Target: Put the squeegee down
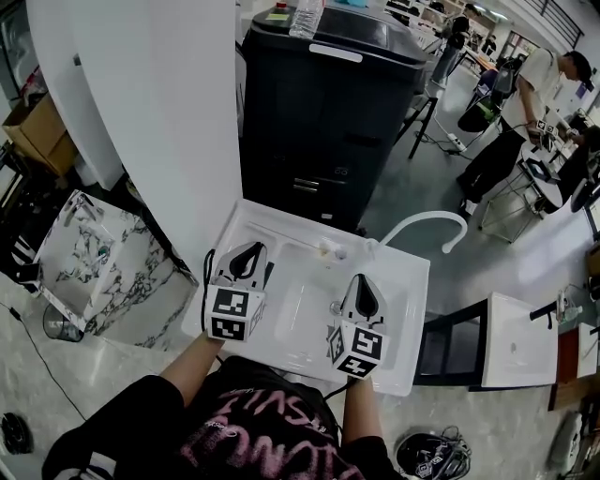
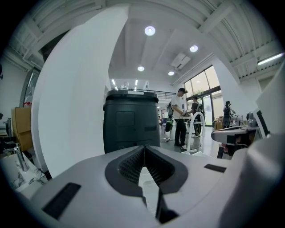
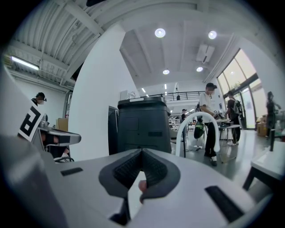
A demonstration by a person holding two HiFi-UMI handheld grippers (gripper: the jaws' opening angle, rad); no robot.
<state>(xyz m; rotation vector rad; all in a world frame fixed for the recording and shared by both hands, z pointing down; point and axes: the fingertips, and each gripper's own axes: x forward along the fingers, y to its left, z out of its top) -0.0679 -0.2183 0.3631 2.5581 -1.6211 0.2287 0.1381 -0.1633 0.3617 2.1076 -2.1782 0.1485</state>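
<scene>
Both grippers hang over a white sink (image 1: 412, 281), held side by side and pointing toward its far edge. On the left gripper (image 1: 254, 247) the jaws are closed, tips meeting. Its own view shows the ribbed pads (image 2: 130, 165) drawn together at the tip, with only pale sink surface in the slit below them, so nothing is gripped. The right gripper (image 1: 362, 279) is closed as well. In its view the tips (image 3: 141, 151) touch, and a small pinkish patch (image 3: 142, 186) sits in the gap beneath them; I cannot tell what it is.

No view shows the squeegee for certain. A dark narrow strip (image 1: 269, 273) lies on the sink's left ledge, just beside the left gripper and left of the basin (image 1: 300, 323), but I cannot tell whether that is it.

At the sink's far right corner a white arched faucet (image 1: 427, 220) curves out to the right. Beyond the sink stands a tall black bin (image 1: 328, 112) with a clear bottle (image 1: 305, 17) on its lid, and a broad white pillar (image 1: 159, 112) rises to its left. A person (image 1: 525, 103) stands well apart at far right.
</scene>
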